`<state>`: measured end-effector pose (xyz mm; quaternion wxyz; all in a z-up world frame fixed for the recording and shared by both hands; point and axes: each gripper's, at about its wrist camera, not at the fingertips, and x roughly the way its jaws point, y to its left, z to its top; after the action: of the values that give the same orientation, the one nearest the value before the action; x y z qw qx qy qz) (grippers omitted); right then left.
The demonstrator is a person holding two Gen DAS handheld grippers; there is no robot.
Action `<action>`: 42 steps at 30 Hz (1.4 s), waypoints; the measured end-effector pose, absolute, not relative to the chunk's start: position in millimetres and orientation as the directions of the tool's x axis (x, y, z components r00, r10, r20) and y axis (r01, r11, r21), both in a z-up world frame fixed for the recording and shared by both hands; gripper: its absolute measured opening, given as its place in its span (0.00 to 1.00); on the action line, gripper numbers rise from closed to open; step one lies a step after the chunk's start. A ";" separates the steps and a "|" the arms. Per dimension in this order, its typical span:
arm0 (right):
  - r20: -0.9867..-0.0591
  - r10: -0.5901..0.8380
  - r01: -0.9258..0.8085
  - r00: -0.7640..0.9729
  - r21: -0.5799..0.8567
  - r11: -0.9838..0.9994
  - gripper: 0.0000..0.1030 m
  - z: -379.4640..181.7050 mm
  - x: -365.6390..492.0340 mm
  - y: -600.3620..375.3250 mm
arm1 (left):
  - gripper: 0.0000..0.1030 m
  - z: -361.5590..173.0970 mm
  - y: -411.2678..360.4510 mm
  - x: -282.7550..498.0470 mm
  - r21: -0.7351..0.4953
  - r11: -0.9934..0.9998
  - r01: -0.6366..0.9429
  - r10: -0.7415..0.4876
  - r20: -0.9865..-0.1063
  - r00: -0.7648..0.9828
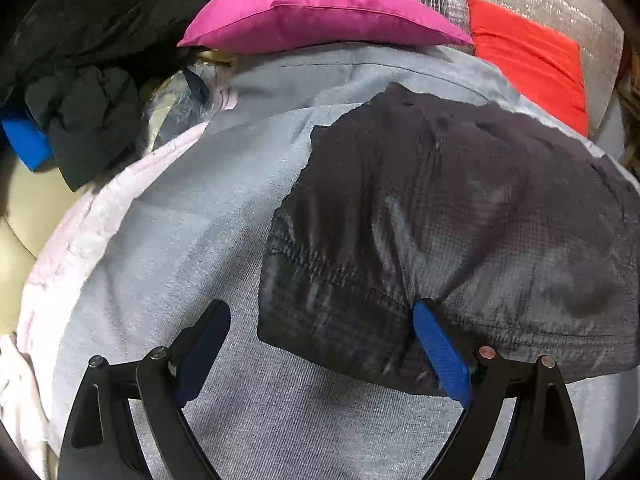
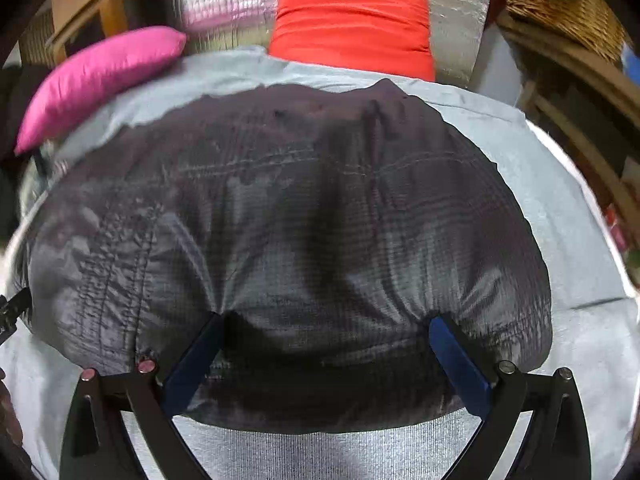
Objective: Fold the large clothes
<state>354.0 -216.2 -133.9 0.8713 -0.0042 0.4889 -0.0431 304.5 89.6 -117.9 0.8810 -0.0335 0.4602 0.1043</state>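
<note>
Dark garment (image 2: 288,220) lies folded on the grey sheet (image 2: 580,240), near the pillows. Right gripper (image 2: 326,330) and left gripper (image 1: 320,320) stand jaws apart, pressing its near edge, apparently flattening it.

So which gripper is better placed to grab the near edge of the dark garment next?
Probably right gripper: open, straddling the dark garment near its hem. Left gripper, also open, sits mostly over the grey sheet.
</note>
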 end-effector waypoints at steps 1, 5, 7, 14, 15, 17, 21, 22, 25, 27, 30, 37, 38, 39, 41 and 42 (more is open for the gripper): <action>-0.856 -0.063 0.078 0.514 -0.026 0.997 1.00 -130.6 354.7 -218.7 | 0.91 -112.2 92.7 302.8 0.013 0.977 -0.212 0.133 -0.816 0.563; -0.829 0.015 0.096 0.559 0.083 0.992 1.00 -110.5 350.0 -243.1 | 0.91 -86.7 112.4 294.1 -0.071 0.978 -0.194 0.070 -0.770 0.634; -0.811 0.047 0.122 0.584 0.145 0.982 1.00 -101.1 342.8 -268.8 | 0.91 -78.6 125.6 296.2 -0.107 0.976 -0.188 0.044 -0.754 0.656; -0.783 0.213 0.219 0.585 0.405 0.888 1.00 -90.0 353.0 -377.8 | 0.91 -90.7 176.7 345.9 -0.373 0.926 -0.058 -0.276 -0.772 0.573; -0.779 0.263 0.225 0.570 0.455 0.862 1.00 -97.3 361.0 -392.0 | 0.91 -95.8 179.5 351.9 -0.399 0.916 -0.054 -0.304 -0.772 0.558; -0.772 0.309 0.232 0.555 0.500 0.834 1.00 -105.5 372.6 -407.7 | 0.91 -109.1 184.9 366.5 -0.455 0.888 -0.063 -0.361 -0.776 0.517; -0.745 0.411 0.209 0.526 0.582 0.786 1.00 -120.7 394.8 -415.9 | 0.91 -121.7 186.6 381.6 -0.544 0.837 -0.060 -0.451 -0.748 0.487; -0.755 0.426 0.190 0.499 0.574 0.796 1.00 -124.6 402.4 -410.6 | 0.91 -122.5 185.9 384.2 -0.553 0.831 -0.055 -0.461 -0.742 0.486; -0.783 0.432 0.169 0.446 0.548 0.819 1.00 -138.2 412.7 -398.7 | 0.91 -128.0 178.1 394.2 -0.562 0.827 -0.028 -0.489 -0.742 0.459; -0.790 0.425 0.158 0.443 0.535 0.830 0.99 -142.8 419.1 -394.0 | 0.90 -135.3 175.7 398.9 -0.564 0.825 -0.032 -0.499 -0.754 0.427; -0.804 0.413 0.120 0.427 0.503 0.856 0.92 -142.3 419.5 -387.3 | 0.90 -136.9 168.3 403.7 -0.561 0.828 -0.016 -0.503 -0.754 0.422; -0.822 0.414 0.125 0.390 0.493 0.861 0.75 -148.6 433.0 -385.0 | 0.86 -141.4 145.2 414.5 -0.491 0.871 0.026 -0.457 -0.790 0.409; -0.818 0.420 0.132 0.393 0.502 0.855 0.75 -150.4 435.1 -383.8 | 0.76 -140.6 141.0 415.3 -0.488 0.873 0.025 -0.454 -0.791 0.409; -0.814 0.418 0.124 0.403 0.501 0.857 0.72 -148.3 437.0 -379.4 | 0.53 -140.5 136.9 416.0 -0.499 0.866 0.042 -0.472 -0.786 0.398; -0.818 0.423 0.079 0.389 0.488 0.870 0.55 -146.1 439.5 -365.5 | 0.40 -134.8 125.2 416.4 -0.453 0.889 0.061 -0.438 -0.806 0.399; -0.824 0.418 0.070 0.383 0.477 0.876 0.39 -144.3 440.3 -360.9 | 0.31 -131.8 121.8 416.5 -0.443 0.894 0.069 -0.432 -0.810 0.396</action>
<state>440.3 -360.9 -144.3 0.8008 0.2239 0.5448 0.1087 416.5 121.8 -131.8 0.8177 -0.1720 0.5277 -0.1529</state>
